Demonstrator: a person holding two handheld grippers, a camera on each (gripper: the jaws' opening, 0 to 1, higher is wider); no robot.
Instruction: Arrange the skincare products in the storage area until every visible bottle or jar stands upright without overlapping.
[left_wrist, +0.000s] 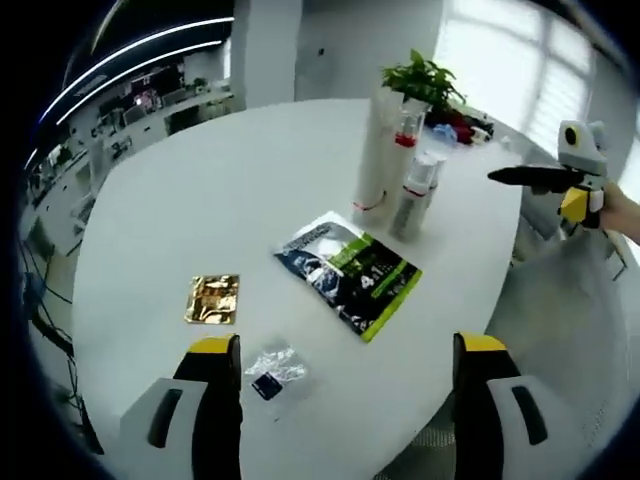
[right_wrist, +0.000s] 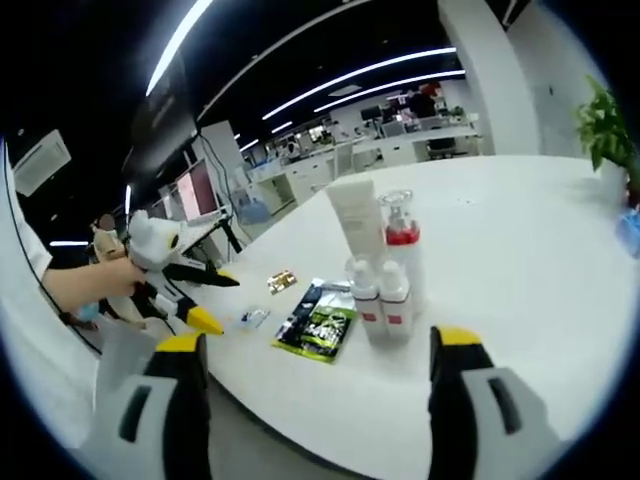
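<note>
Near the far right of the round white table (left_wrist: 200, 200) stands a tall white tube (left_wrist: 378, 150) upright, with a clear bottle with a red band (left_wrist: 409, 130) behind it. Two small white bottles (left_wrist: 420, 190) stand in front, close together. In the right gripper view the same group is the tube (right_wrist: 352, 215), the red-banded bottle (right_wrist: 400, 235) and the small bottles (right_wrist: 380, 295). My left gripper (left_wrist: 347, 345) is open over the table's near edge, holding nothing. My right gripper (right_wrist: 320, 342) is open and apart from the bottles; it also hovers off the table's right edge (left_wrist: 500, 177).
A green and black sachet pack (left_wrist: 347, 272) lies flat in front of the bottles. A gold sachet (left_wrist: 212, 298) and a small clear packet (left_wrist: 272, 368) lie nearer the left gripper. A potted plant (left_wrist: 422, 80) stands behind the bottles. A hand (right_wrist: 90, 280) holds the left gripper (right_wrist: 225, 305).
</note>
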